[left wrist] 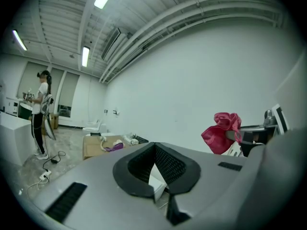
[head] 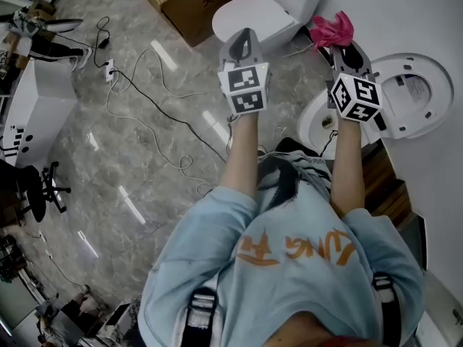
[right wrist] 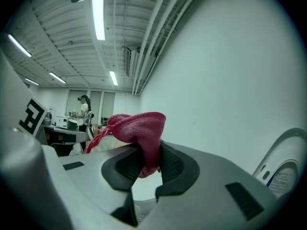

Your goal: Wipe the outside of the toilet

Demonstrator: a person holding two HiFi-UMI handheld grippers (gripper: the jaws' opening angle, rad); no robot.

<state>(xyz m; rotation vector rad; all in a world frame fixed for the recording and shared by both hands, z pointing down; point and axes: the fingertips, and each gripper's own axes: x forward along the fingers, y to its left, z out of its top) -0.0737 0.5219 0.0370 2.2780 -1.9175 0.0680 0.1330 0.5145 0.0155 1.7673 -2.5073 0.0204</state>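
Right gripper (head: 347, 48) clamped on pink cloth (head: 331, 29), left gripper (head: 244, 43) closed, empty; toilet (head: 427, 96) sits below-right of the right jaws, so I judge wiping not yet begun: next, lower cloth onto its outer shell

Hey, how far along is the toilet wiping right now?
Done: the pink cloth is clamped in the right gripper's jaws. In hand: it hangs in the air, clear of the toilet; the left gripper is shut and empty. Left: the whole outside wipe, as far as I can see.
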